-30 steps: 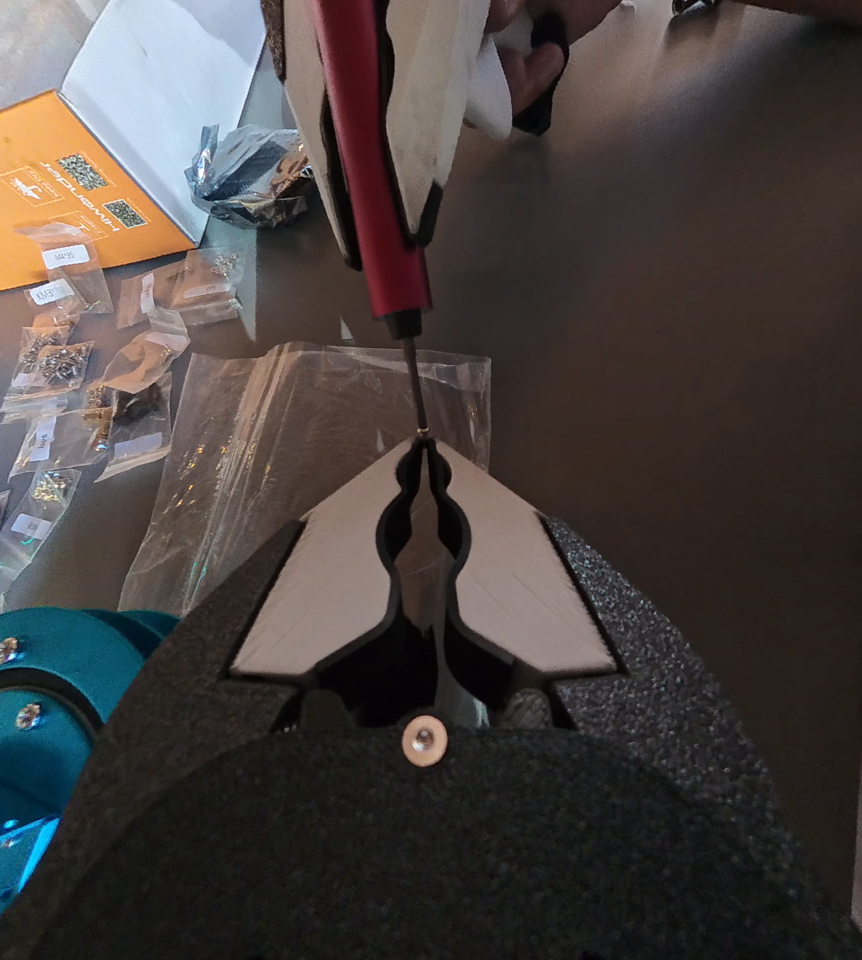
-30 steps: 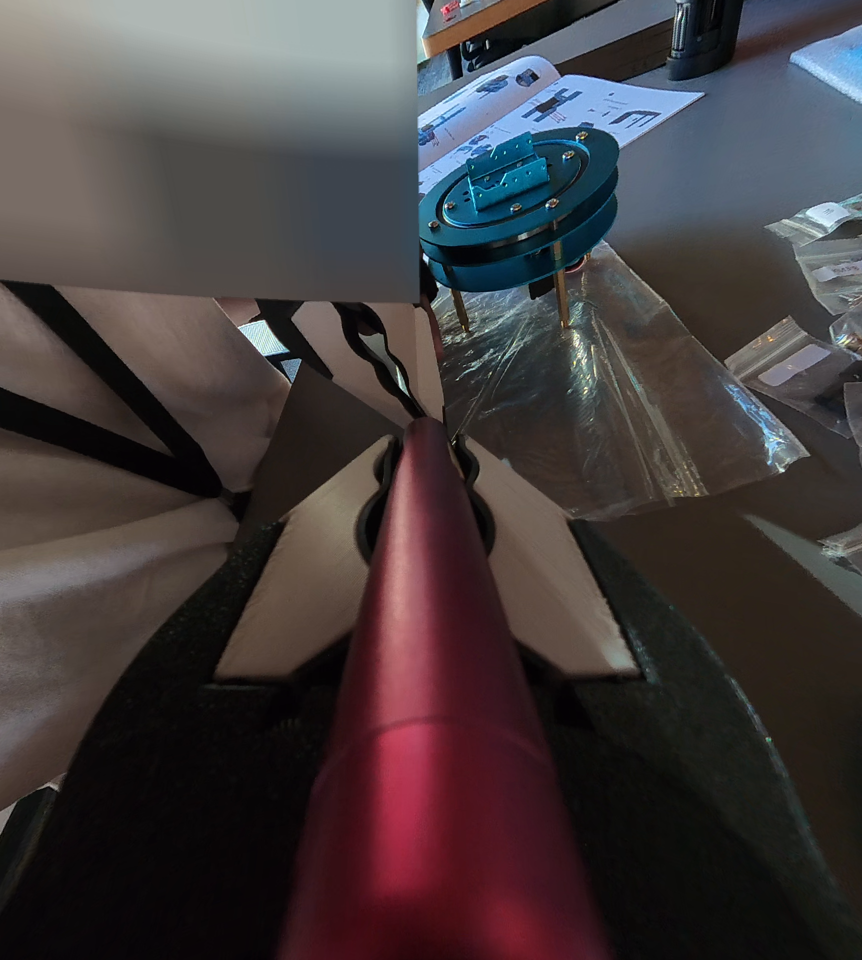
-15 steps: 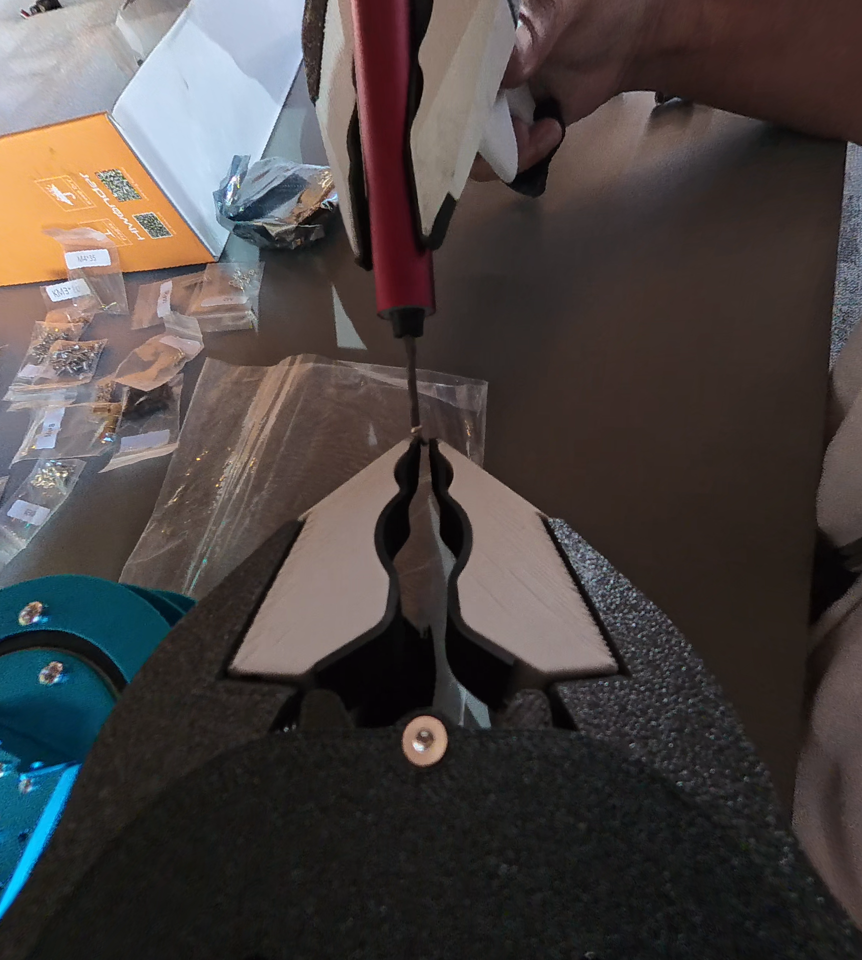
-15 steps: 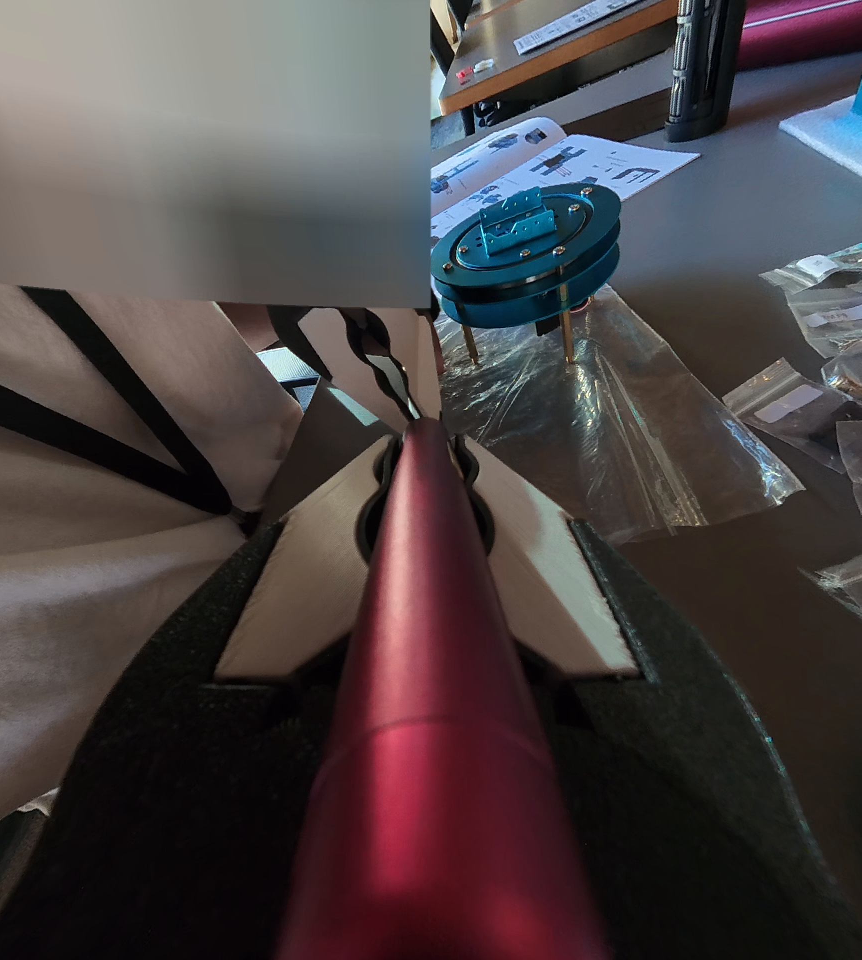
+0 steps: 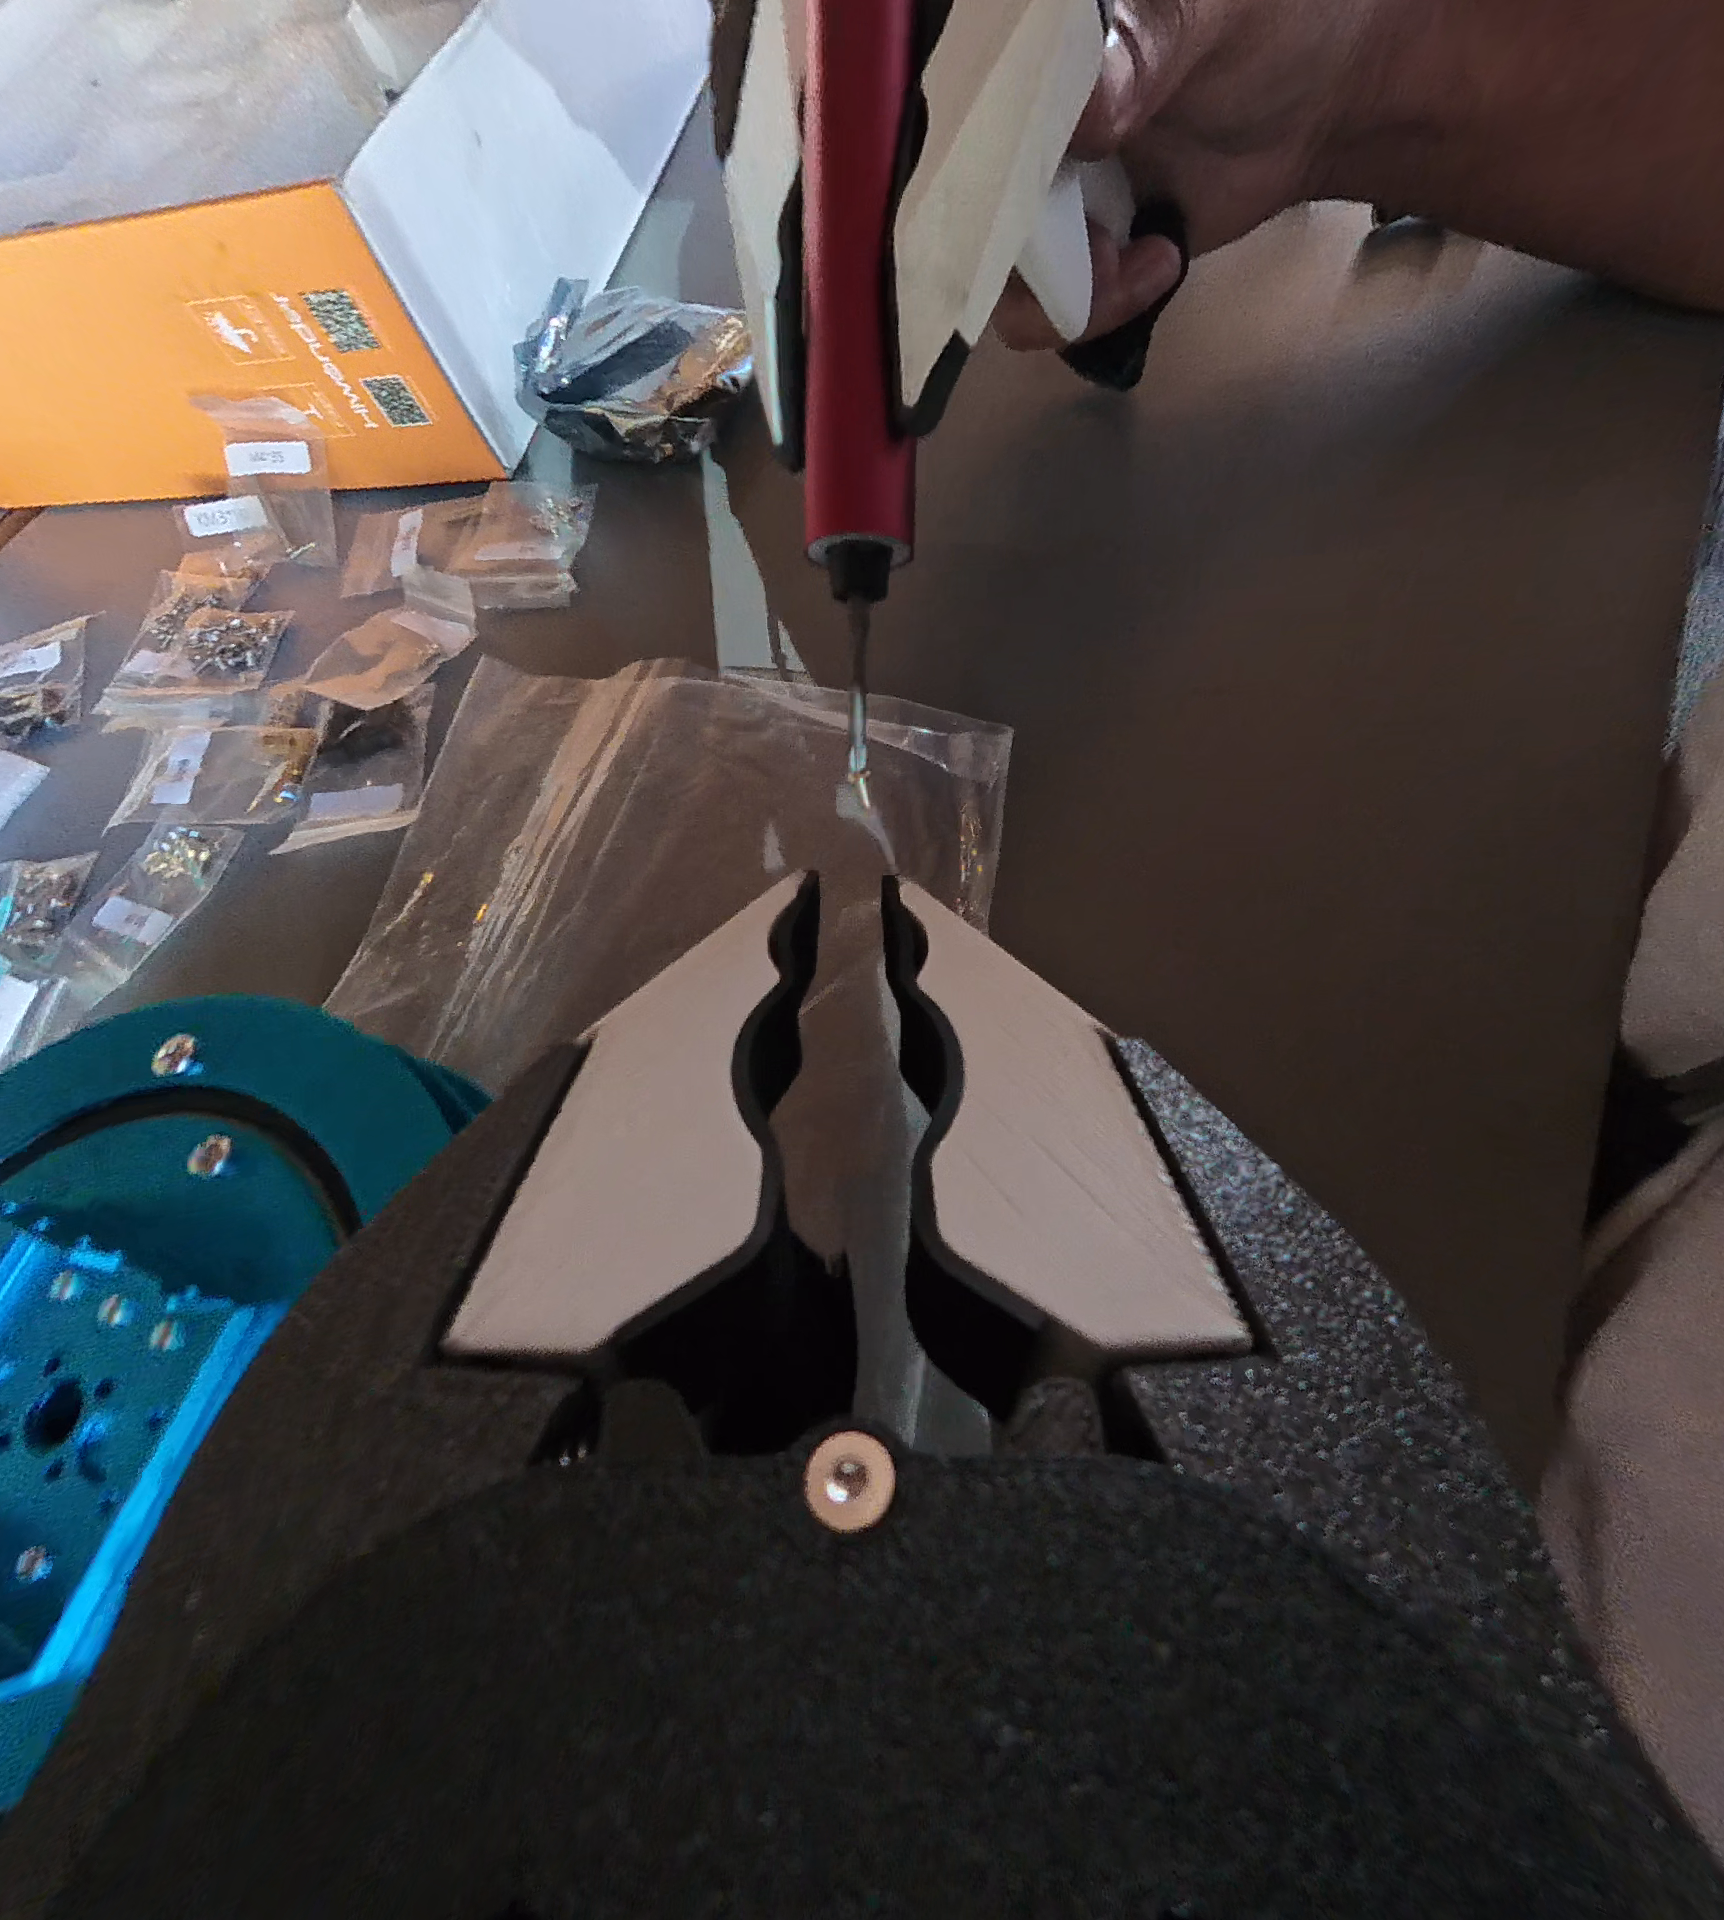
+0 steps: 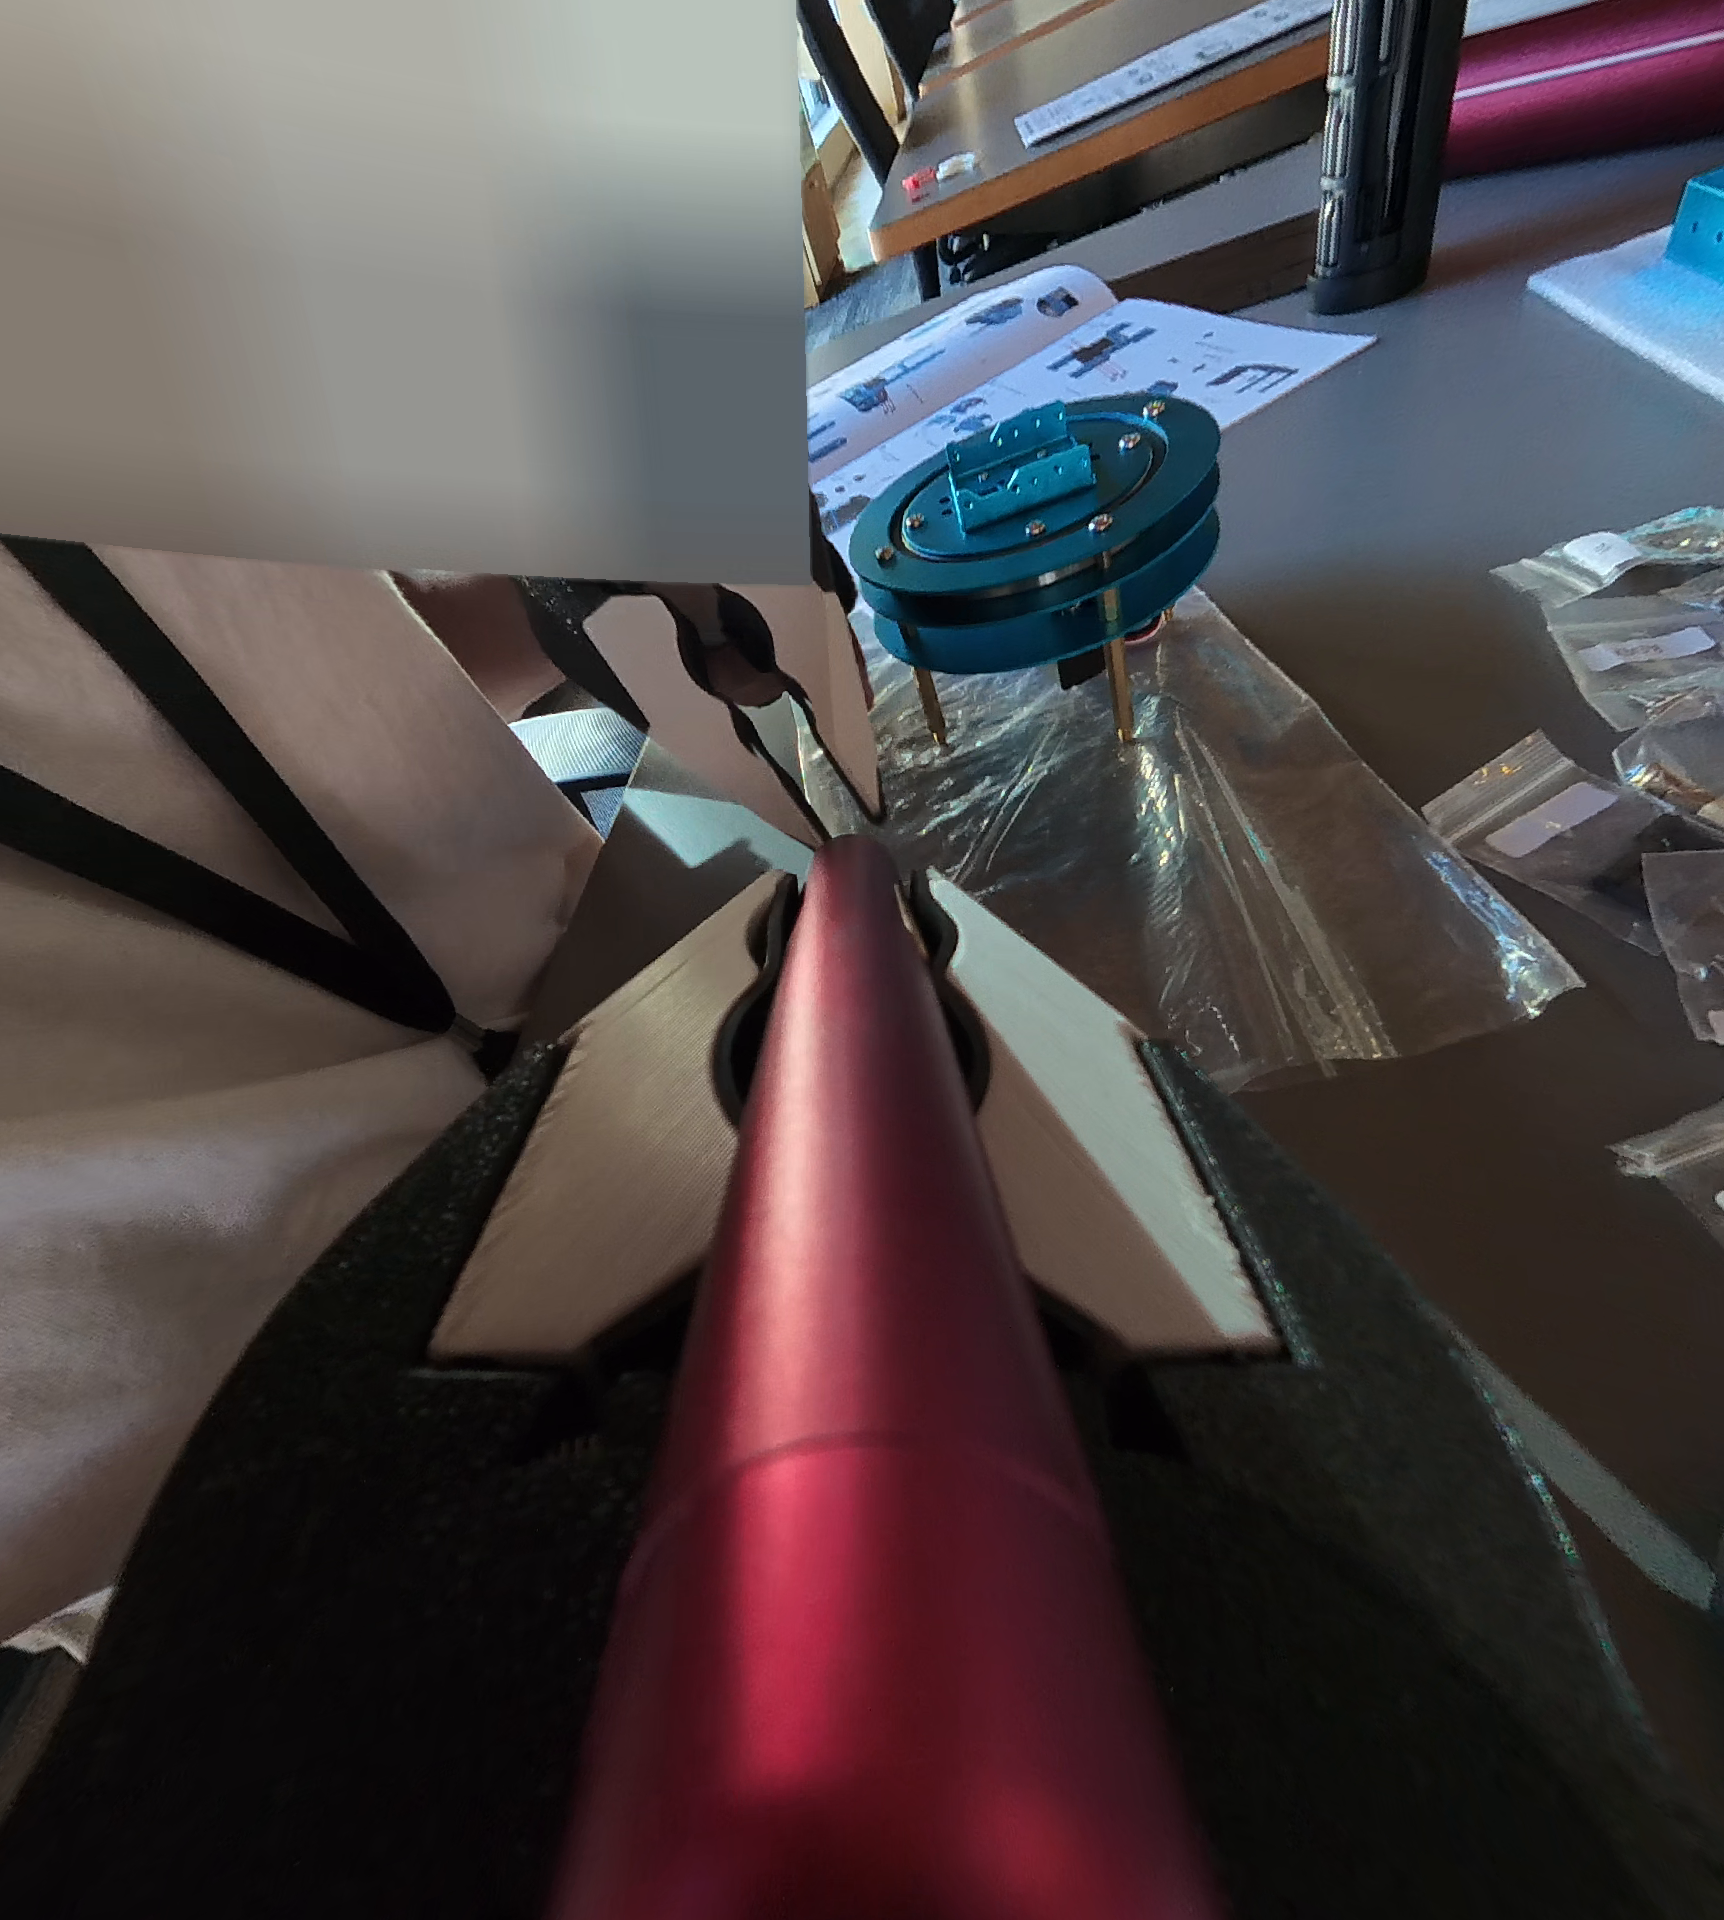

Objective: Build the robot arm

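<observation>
Grey desk (image 5: 1305,727) carries everything. Nearest in the left wrist view, the left gripper (image 5: 850,883) stands with its jaws slightly parted, nothing between them. Beneath its tips lies a large clear plastic bag (image 5: 629,810), with a teal round two-plate assembly (image 6: 1034,540) on brass standoffs at its edge. Beyond, the right gripper (image 6: 856,883) pinches a red metal screwdriver (image 5: 856,312); a tiny screw (image 5: 860,781) hangs at its thin bit. Toward the far edge lie small screw bags (image 5: 214,644) and an orange box (image 5: 131,353).
</observation>
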Motion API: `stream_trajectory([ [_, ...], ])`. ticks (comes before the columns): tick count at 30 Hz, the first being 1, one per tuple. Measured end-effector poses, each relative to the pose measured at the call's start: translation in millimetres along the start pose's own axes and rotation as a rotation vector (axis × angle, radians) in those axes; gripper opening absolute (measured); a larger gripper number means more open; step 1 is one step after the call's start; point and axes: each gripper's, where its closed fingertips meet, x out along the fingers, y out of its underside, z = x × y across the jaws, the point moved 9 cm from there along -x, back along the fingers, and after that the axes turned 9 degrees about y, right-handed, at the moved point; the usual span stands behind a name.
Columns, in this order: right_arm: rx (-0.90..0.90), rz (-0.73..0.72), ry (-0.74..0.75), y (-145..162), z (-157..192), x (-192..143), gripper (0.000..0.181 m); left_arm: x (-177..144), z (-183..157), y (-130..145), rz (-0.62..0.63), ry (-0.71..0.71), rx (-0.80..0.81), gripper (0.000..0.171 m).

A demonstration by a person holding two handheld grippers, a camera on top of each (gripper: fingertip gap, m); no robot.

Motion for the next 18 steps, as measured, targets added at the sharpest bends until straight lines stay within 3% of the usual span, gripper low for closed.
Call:
stream_trajectory([
  [7, -0.016, -0.034, 0.005, -18.4, 3.0, 13.4, 0.020, -62.8, 4.2, 12.0, -0.170, -0.022, -0.147, 0.015],
  [13, -0.104, -0.035, -0.006, -77.0, 16.6, 40.2, 0.022, -141.4, 25.0, 33.3, -0.254, -0.071, -0.195, 0.020],
  [18, -0.179, 0.049, 0.052, -122.6, 13.4, 74.9, 0.021, -172.5, 58.3, 45.5, -0.219, -0.063, -0.128, 0.023],
])
